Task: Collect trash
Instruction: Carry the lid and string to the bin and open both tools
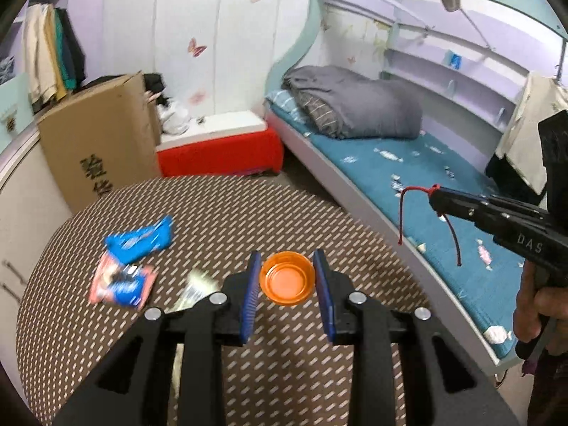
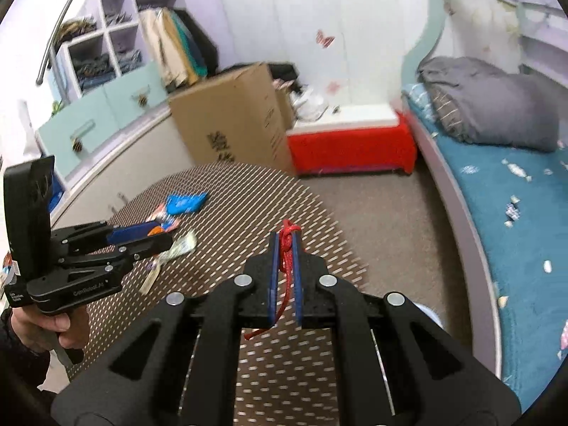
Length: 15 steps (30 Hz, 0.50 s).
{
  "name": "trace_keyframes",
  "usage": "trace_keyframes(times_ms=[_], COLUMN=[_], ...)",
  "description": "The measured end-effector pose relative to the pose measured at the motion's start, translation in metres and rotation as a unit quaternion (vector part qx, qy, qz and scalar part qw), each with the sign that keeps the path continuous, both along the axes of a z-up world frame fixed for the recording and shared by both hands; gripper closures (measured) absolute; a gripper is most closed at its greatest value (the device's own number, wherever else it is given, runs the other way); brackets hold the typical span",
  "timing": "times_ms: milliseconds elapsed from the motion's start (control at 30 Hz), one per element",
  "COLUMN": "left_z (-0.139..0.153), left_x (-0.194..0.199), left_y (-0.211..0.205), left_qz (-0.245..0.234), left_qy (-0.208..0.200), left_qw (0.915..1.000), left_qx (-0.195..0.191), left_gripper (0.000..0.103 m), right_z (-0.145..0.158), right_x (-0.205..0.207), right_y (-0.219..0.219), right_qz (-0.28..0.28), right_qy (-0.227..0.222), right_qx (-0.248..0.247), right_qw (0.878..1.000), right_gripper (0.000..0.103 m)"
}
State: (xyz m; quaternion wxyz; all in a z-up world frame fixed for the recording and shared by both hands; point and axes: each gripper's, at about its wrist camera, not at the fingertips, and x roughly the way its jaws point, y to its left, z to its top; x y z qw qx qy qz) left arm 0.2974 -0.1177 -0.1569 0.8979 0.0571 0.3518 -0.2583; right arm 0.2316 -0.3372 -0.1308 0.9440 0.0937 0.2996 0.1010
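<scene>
My left gripper (image 1: 287, 280) is shut on an orange bottle cap (image 1: 287, 278), held above the round patterned table (image 1: 248, 213). My right gripper (image 2: 285, 248) is shut on a knotted red string (image 2: 287, 245). In the left wrist view that right gripper (image 1: 435, 197) hangs over the bed side with the red string (image 1: 403, 209) dangling from its tip. On the table lie a blue wrapper (image 1: 140, 239), a red and blue wrapper (image 1: 122, 284) and a pale crumpled wrapper (image 1: 198, 284). From the right wrist view the left gripper (image 2: 159, 236) is at the left, above those wrappers.
A cardboard box (image 1: 96, 142) stands behind the table beside a red bench (image 1: 220, 152). A bed with a teal sheet (image 1: 426, 184) and a grey blanket (image 1: 355, 103) runs along the right. Cabinets (image 2: 88, 124) line the left wall. A hand (image 1: 539, 305) holds the right tool.
</scene>
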Motion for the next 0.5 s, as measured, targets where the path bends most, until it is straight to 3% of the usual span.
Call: trace_keyframes(times_ms=[267, 500], left_z=[0.022, 0.017], left_x=[0.016, 0.038], left_y=[-0.076, -0.147], left_qz=[-0.059, -0.100], left_qy=[-0.012, 0.013], left_qw=[0.9981, 0.9947], left_qx=[-0.015, -0.016], left_gripper=[0.074, 0.074], right_z=[0.014, -0.015], right_x=[-0.013, -0.010], right_y=[-0.090, -0.155], right_qz=[-0.072, -0.123], right_qy=[-0.018, 0.016], right_qx=[0.032, 0.083], right_qw=[0.997, 0.989], right_gripper=[0.096, 0.096])
